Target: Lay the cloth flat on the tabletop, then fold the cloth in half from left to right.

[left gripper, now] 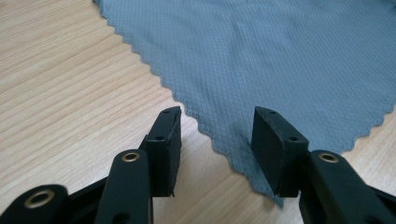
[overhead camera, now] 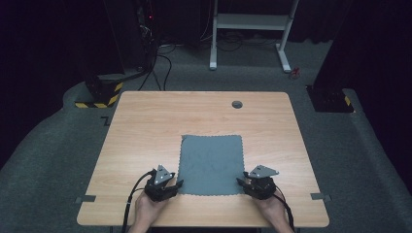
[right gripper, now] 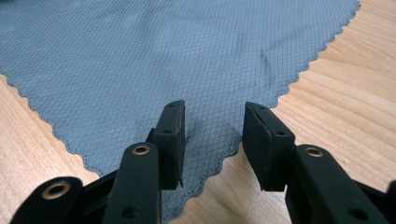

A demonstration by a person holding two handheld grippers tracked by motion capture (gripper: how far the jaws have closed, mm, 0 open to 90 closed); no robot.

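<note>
Grey cloth (overhead camera: 211, 164) lies flat at the near middle of the table (overhead camera: 145, 126). Left gripper (overhead camera: 176, 185) sits at its near-left corner, right gripper (overhead camera: 241, 181) at the near-right corner, both with jaws apart, gripping nothing, cloth corners between them.
</note>
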